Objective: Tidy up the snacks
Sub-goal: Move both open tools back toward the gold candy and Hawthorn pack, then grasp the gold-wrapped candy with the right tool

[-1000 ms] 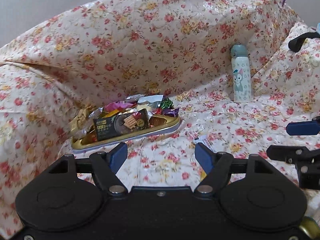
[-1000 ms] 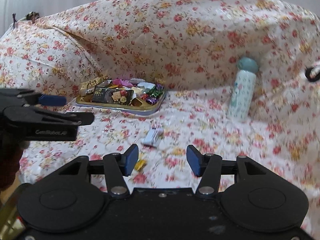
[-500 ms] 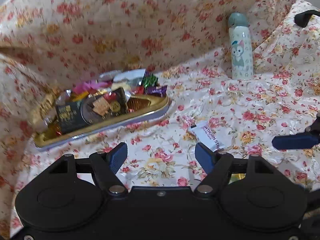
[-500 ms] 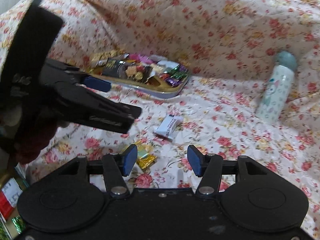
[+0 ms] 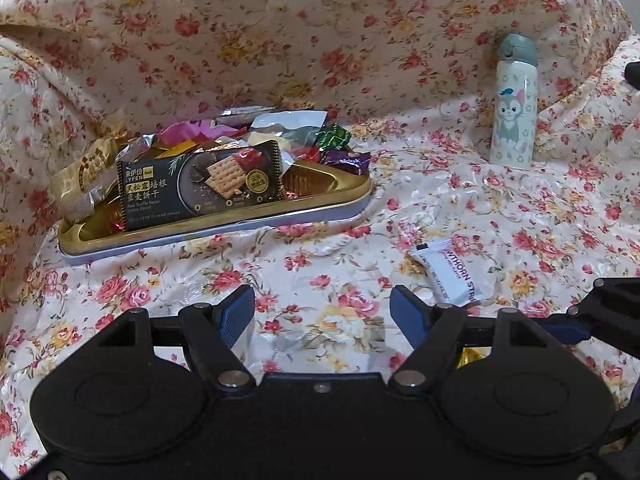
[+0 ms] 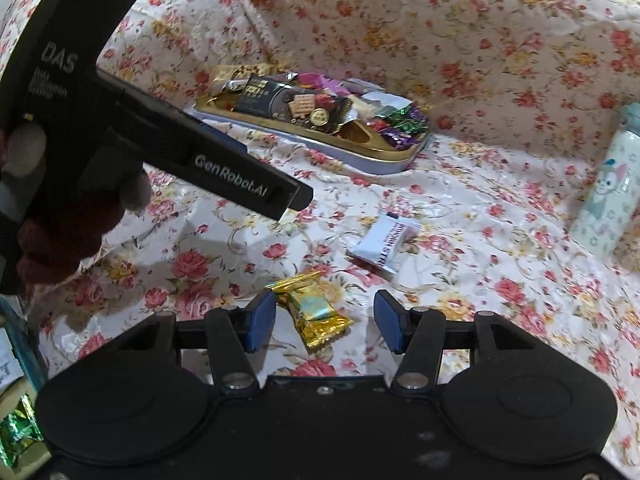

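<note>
Both tongs are seen released, with nothing between their blue pads.

From the left wrist view, the left tongs (image 5: 322, 314) are held wide apart above the flowered cloth (image 5: 332, 264) that covers the seat, with only cloth showing in the gap. A gold tray (image 5: 224, 224) is set toward the back left of the cloth, against the draped backrest, and is heaped with wrapped snacks; a black cracker packet (image 5: 200, 184) is propped along its front. A white sachet (image 5: 448, 272) lies flat on the cloth, just beyond the right pad and apart from the tray. A pale bottle with a cartoon cat (image 5: 514, 104) stands upright near the back right corner. Part of the right tongs (image 5: 580, 326) is seen at the right edge, and a sliver of gold wrapper shows below it.

From the right wrist view, the right tongs (image 6: 324, 322) are held low over the cloth (image 6: 480, 220), spread around a gold-wrapped candy (image 6: 316, 310) that lies between the pads, nearer the left one; whether that pad touches it cannot be told. The white sachet (image 6: 384, 244) lies just beyond the candy. The left tongs (image 6: 240, 184) reach in from the left, gripped by a hand in a dark red glove (image 6: 60, 236). The tray (image 6: 384, 152) sits farther back, and the bottle (image 6: 608, 192) stands at the right edge.
</note>
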`<state>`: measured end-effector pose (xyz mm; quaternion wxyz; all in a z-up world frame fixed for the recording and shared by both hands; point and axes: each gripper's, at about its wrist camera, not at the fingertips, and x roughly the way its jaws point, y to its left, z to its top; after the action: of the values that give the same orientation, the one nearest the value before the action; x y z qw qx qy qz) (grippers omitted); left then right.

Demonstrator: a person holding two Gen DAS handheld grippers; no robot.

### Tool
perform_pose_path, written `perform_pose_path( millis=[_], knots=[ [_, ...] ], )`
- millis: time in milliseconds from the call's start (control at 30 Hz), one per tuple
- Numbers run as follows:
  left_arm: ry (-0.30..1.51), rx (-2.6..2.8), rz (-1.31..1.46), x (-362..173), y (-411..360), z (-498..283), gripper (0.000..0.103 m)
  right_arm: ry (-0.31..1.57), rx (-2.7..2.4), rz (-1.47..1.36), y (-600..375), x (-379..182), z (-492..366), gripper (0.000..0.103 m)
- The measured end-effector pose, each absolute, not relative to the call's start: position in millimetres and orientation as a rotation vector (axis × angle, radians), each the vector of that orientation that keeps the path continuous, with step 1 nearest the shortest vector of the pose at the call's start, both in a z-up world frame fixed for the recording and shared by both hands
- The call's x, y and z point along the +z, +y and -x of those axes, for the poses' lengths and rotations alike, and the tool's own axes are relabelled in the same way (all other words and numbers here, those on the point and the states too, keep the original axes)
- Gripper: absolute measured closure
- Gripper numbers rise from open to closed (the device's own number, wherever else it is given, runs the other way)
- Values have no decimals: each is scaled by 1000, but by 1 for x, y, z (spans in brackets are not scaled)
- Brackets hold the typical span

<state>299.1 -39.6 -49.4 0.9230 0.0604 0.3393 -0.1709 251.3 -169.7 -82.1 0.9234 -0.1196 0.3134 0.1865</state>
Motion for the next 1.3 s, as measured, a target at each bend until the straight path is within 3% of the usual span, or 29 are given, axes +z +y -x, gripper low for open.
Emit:
perform_pose_path(
  millis=[100,233,300,733,1300],
  knots=[
    [705,-355,-119,-50,-40,-301,27,642,398,250,-169,-82,-254,53],
    [702,-363,-129,-49,-44,-300,27,647,412,275,-170,-82,-255,78],
    [698,-374,-137,-47,-47,-300,27,646,416,276,-173,-82,-253,80],
    [682,-455,-185,-34,-81,-299,27,637,187,163,-236,-83,-261,82],
    [746,-470,-226,-58,-123,-313,27,594,63,87,-258,-95,-281,80]
  ],
)
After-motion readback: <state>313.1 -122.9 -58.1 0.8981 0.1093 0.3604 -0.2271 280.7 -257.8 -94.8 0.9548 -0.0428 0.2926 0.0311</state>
